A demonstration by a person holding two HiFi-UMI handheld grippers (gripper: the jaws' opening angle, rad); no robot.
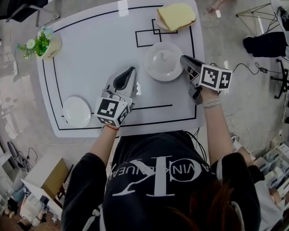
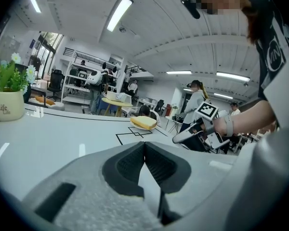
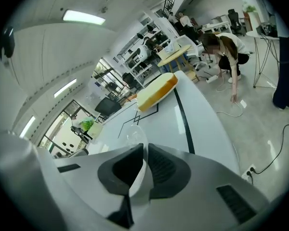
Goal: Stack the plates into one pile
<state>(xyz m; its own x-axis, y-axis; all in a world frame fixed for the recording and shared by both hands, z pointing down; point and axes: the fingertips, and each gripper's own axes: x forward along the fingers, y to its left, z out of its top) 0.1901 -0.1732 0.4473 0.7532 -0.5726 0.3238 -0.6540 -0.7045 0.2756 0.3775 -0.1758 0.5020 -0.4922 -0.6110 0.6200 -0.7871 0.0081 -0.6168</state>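
A white plate lies in the middle of the white table. My right gripper comes in from the plate's right side, and its jaws are shut on the rim. In the right gripper view the plate's edge runs up between the pads of that gripper. A smaller white plate rests at the table's front left. My left gripper hovers over bare table left of the middle plate, shut with nothing in it. A third plate at the back carries a yellow slab.
A pot of flowers stands at the table's far left corner. Black lines mark a border and a small rectangle on the tabletop. Chairs, cables and other people are on the floor around the table.
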